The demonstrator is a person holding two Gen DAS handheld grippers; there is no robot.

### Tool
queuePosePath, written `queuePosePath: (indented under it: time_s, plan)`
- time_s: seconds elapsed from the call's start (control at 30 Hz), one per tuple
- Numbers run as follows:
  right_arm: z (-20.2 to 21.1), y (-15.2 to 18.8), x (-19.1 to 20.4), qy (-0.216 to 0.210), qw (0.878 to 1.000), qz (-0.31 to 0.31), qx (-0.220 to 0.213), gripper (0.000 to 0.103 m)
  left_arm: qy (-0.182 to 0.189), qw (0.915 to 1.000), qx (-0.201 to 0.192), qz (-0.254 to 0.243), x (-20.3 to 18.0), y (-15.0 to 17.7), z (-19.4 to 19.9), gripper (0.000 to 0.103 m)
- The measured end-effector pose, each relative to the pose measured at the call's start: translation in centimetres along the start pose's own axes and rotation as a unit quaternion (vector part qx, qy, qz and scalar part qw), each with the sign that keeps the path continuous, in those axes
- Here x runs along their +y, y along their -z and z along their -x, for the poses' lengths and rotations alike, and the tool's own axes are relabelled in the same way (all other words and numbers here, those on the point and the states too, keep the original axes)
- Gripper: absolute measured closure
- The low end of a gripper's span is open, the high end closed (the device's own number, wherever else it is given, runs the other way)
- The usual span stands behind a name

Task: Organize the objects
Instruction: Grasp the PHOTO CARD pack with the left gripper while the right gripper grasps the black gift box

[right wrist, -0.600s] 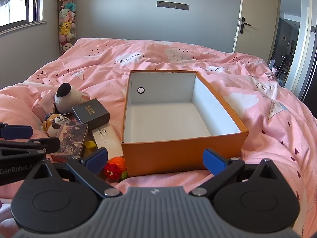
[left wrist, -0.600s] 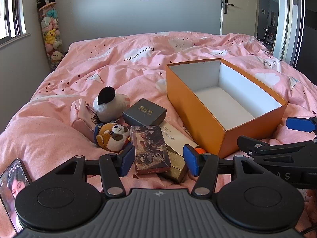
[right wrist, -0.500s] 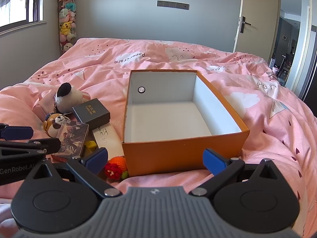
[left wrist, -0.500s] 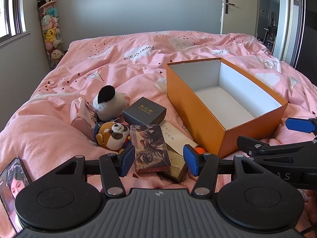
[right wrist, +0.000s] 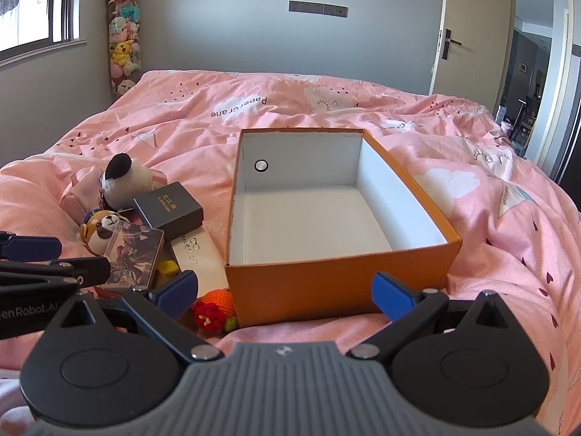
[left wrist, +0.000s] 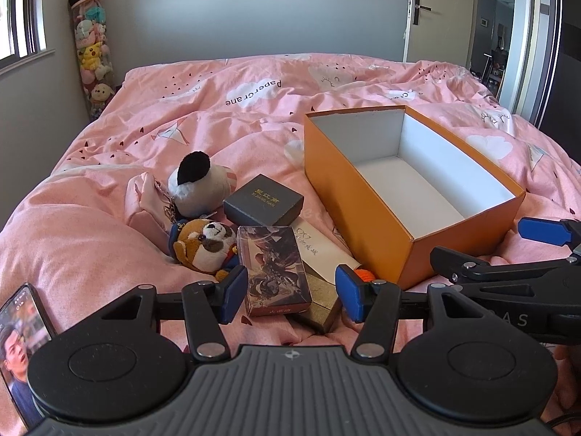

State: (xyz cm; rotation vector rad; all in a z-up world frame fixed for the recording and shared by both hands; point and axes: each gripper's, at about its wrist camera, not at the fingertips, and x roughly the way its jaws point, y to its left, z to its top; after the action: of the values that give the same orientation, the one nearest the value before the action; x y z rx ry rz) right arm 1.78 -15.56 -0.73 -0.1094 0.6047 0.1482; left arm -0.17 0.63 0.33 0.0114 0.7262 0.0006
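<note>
An empty orange box [left wrist: 366,196] [right wrist: 337,287] with a white inside sits open on the pink bed. Left of it lies a pile: a picture card box [left wrist: 272,269] [right wrist: 132,254], a dark grey box [left wrist: 263,200] [right wrist: 169,209], a long cream box [left wrist: 319,254] [right wrist: 199,258], a brown plush dog [left wrist: 203,245] [right wrist: 100,227], a white plush with a black patch [left wrist: 199,181] [right wrist: 125,178] and an orange crocheted toy [right wrist: 214,312]. My left gripper [left wrist: 288,292] is open, just above the card box's near end. My right gripper [right wrist: 285,290] is open and empty before the orange box's near wall.
A phone [left wrist: 21,330] with a lit screen lies at the bed's near left. A tall tube of plush toys [left wrist: 90,47] stands in the far left corner. A door [right wrist: 468,29] stands open at the right. The pink duvet [left wrist: 218,116] is rumpled.
Both views have shifted only slightly; the objects sit a touch lower in frame. Both grippers stay open and nothing has been taken hold of.
</note>
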Motion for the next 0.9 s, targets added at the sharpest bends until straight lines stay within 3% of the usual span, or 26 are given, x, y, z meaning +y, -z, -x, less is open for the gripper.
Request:
queuePosePath:
  time_s: [0.27, 0.43, 0.67, 0.8, 0.9]
  plan:
    - [-1.0, -2.4, 1.3, -0.053, 0.997, 0.043, -0.028, 0.012, 0.034, 0.9988, 0.023, 0.025, 2.1, -1.4, -0.9, 0.051]
    - [-3.2, -4.0, 3.4, -0.098, 0.992, 0.077, -0.009, 0.042, 0.061, 0.9945, 0.045, 0.072, 4.7, -2.7, -2.3, 0.051]
    - [-6.9, -4.1, 6.4, -0.146, 0.982, 0.118, 0.029, 0.064, 0.079, 0.9848, 0.082, 0.132, 7.6, -3.6, -5.0, 0.052]
    - [-8.5, -3.6, 7.7, -0.154, 0.975, 0.153, 0.047, 0.083, 0.093, 0.9773, 0.105, 0.158, 8.5, -3.5, -6.7, 0.046]
    - [-9.4, -3.1, 8.2, -0.157, 0.972, 0.167, 0.058, 0.085, 0.103, 0.9702, 0.125, 0.181, 9.0, -3.1, -7.9, 0.042]
